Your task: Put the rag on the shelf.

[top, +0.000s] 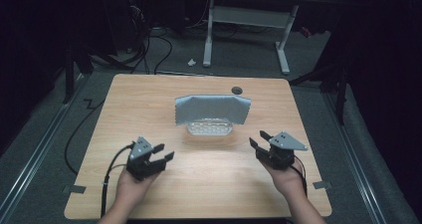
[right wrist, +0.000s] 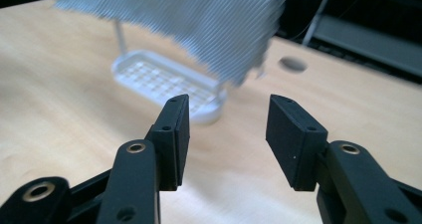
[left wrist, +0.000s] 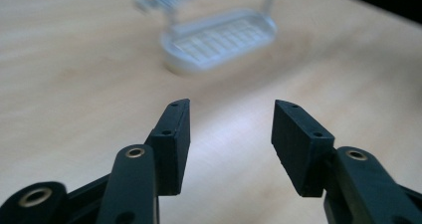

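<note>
A grey cloth (top: 213, 108) hangs over a small rack whose white perforated base (top: 209, 127) rests on the wooden table (top: 149, 92). In the right gripper view the cloth (right wrist: 199, 20) drapes above the base (right wrist: 164, 82). The left gripper view has the base (left wrist: 219, 40) ahead, blurred. My left gripper (top: 163, 152) is held at the front left of the rack, jaws open with nothing between them (left wrist: 231, 134). My right gripper (top: 259, 138) is at the front right of the rack, also open and empty (right wrist: 226, 134). Both stand apart from the cloth.
A round hole (top: 237, 90) sits in the table behind the rack. A white desk frame (top: 246, 30) and cables (top: 159, 50) lie on the floor beyond the far edge. Each gripper trails a black cable (top: 112, 169) toward the front edge.
</note>
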`<state>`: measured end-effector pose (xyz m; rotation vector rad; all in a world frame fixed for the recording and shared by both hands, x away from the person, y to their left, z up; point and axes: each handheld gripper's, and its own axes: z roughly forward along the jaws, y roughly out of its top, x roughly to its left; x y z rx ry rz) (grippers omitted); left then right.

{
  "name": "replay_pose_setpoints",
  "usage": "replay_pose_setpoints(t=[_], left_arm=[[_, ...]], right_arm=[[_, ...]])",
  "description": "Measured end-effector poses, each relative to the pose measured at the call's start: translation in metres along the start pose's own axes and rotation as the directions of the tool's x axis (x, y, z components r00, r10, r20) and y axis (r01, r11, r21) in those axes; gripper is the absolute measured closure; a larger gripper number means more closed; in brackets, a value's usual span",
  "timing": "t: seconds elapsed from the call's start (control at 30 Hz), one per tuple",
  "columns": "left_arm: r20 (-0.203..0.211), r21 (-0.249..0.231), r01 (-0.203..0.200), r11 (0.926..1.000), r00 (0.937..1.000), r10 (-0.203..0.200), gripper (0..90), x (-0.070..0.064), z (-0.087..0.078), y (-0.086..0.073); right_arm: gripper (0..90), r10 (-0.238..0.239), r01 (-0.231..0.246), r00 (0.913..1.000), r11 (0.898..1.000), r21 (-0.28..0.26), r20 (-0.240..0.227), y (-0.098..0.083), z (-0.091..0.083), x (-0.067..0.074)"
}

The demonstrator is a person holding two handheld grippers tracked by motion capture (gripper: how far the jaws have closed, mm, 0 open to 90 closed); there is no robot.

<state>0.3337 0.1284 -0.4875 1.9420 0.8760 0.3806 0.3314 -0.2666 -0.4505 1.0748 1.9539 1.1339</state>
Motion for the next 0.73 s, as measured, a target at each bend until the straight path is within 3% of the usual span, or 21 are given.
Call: replay_pose_setpoints(t=[0.07, 0.13, 0.2, 0.23, 0.27, 0.3, 0.43, 0.53, 0.73], left_arm=[[0.011, 0.034, -0.056, 0.9979, 0.9984, 0.055, 49.0, -0.019, 0.006, -0.012], [0.016, 0.044, -0.082, 0.9957, 0.9966, 0.081, 49.1, -0.032, 0.01, -0.026], [0.048, 0.08, -0.064, 0.9947, 0.9971, 0.06, 52.4, -0.039, 0.014, -0.039], [0.086, 0.113, -0.058, 0.9919, 0.9952, 0.048, 51.6, -0.041, 0.015, -0.039], [0.086, 0.109, -0.067, 0.9918, 0.9947, 0.057, 50.8, -0.044, 0.014, -0.039], [0.084, 0.104, -0.067, 0.9923, 0.9948, 0.058, 49.9, -0.044, 0.013, -0.038], [0.079, 0.104, -0.027, 0.9943, 0.9967, 0.018, 48.2, -0.04, 0.013, -0.037], [0.058, 0.119, -0.046, 0.9918, 0.9976, 0.039, 46.9, -0.038, 0.013, -0.037], [0.038, 0.13, -0.042, 0.9906, 0.9986, 0.038, 46.1, -0.033, 0.014, -0.039]], right_arm=[[50.4, 0.014, -0.014, 0.9998, 1.0, 0.025, -0.015, -0.011, 0.0, 0.012], [46.9, 0.025, -0.024, 0.9995, 0.999, 0.041, -0.021, -0.024, 0.0, 0.025], [48.3, 0.063, -0.062, 0.9979, 0.997, 0.038, -0.015, -0.047, -0.002, 0.041], [49.3, 0.064, -0.063, 0.9978, 0.996, 0.068, -0.014, -0.057, -0.001, 0.048], [44.9, 0.039, -0.031, 0.9975, 0.991, 0.133, -0.058, -0.058, 0.002, 0.052], [46.7, -0.031, 0.037, 0.9983, 0.992, 0.12, -0.05, -0.06, 0.001, 0.056], [45.6, 0.034, -0.023, 0.997, 0.988, 0.152, -0.069, -0.062, 0.007, 0.055], [44.5, -0.026, 0.036, 0.9974, 0.988, 0.153, -0.067, -0.062, 0.011, 0.06], [44.4, -0.017, 0.029, 0.997, 0.987, 0.16, -0.075, -0.065, 0.009, 0.056]])
